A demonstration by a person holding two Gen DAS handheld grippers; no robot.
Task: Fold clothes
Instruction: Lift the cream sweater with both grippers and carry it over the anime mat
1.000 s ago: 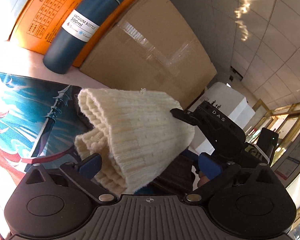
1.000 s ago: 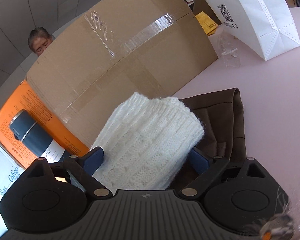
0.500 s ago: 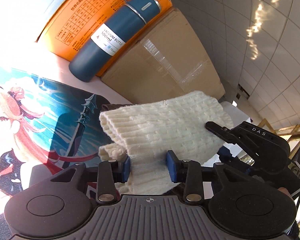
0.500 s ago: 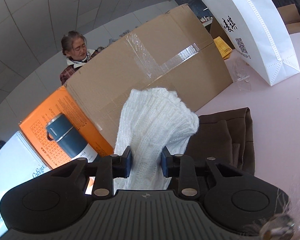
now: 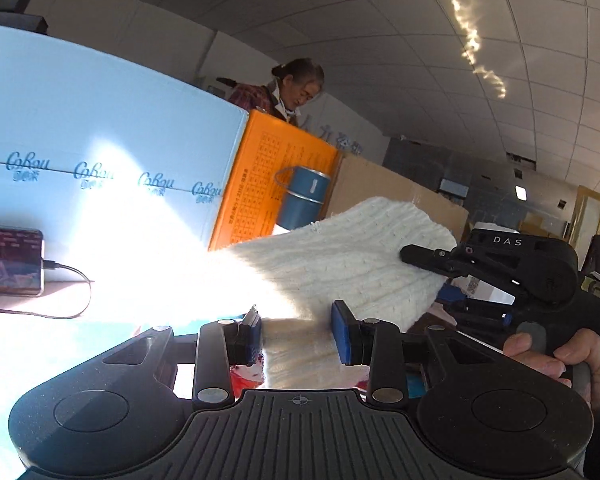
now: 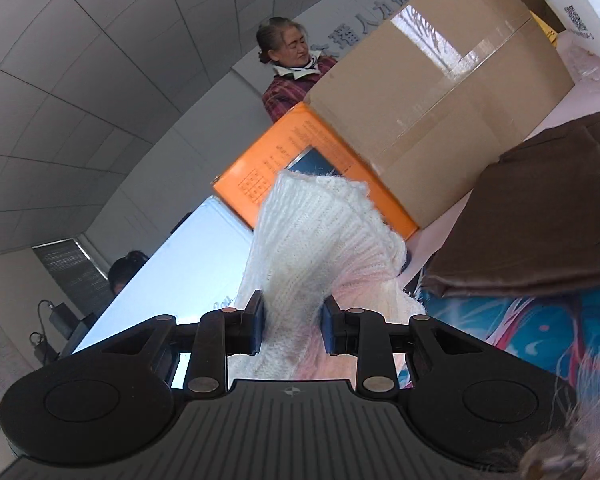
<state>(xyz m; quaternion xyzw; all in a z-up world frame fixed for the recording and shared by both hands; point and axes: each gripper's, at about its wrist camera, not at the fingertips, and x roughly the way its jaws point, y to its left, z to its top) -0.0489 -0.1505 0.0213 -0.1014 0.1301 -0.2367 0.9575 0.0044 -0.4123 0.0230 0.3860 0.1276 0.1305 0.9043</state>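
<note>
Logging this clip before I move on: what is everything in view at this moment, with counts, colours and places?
knit garment: one, white, held up between both grippers
folded garment: one, brown, on the table at right
printed mat: one, blue and red, under the garments
cardboard box: one, brown, taped, behind
orange box: one, beside it
flask: one, blue, against the orange box
white board: one, at left
phone: one, cabled
bystander: one, behind the boxes
left gripper: black, shut on the knit
right gripper: black, shut on the knit
hand: on the right gripper's handle
</note>
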